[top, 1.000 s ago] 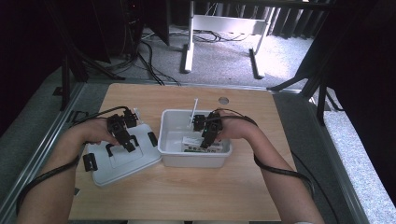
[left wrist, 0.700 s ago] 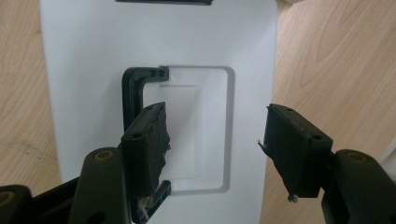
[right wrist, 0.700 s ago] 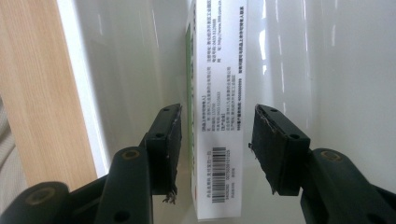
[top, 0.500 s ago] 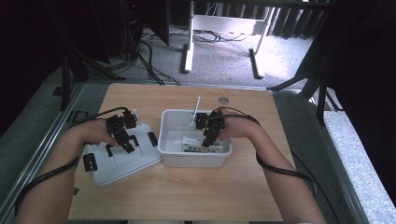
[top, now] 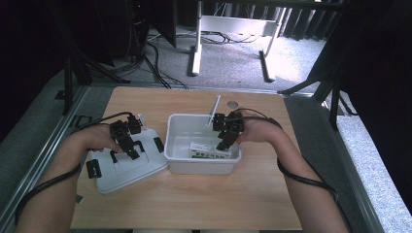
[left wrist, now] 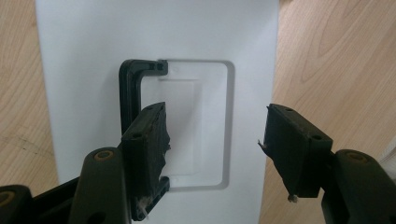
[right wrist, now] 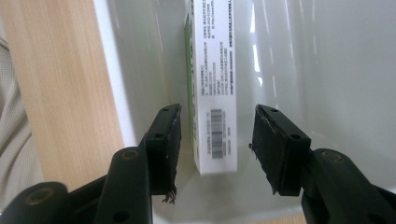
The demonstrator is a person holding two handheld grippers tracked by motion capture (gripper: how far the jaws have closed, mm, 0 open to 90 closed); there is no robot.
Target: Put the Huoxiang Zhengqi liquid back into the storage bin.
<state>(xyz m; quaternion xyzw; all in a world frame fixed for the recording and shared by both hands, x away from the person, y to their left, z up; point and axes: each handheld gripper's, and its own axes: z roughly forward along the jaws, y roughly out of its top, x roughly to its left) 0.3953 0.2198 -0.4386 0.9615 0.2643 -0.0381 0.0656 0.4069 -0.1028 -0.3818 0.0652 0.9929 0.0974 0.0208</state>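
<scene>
a white and green carton (right wrist: 215, 88) with small print and a barcode lies flat on the floor of a white plastic bin (top: 180, 127), close to the bin's near wall. the bin stands open on the wooden tabletop (top: 243, 194). its white lid (top: 127, 167), with a black handle (left wrist: 129, 88) and black clips, lies flat just left of it.

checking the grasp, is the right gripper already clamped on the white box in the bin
No: in the right gripper view the right gripper stands open, a gap on each side of the white barcoded box lying in the white bin.
</scene>
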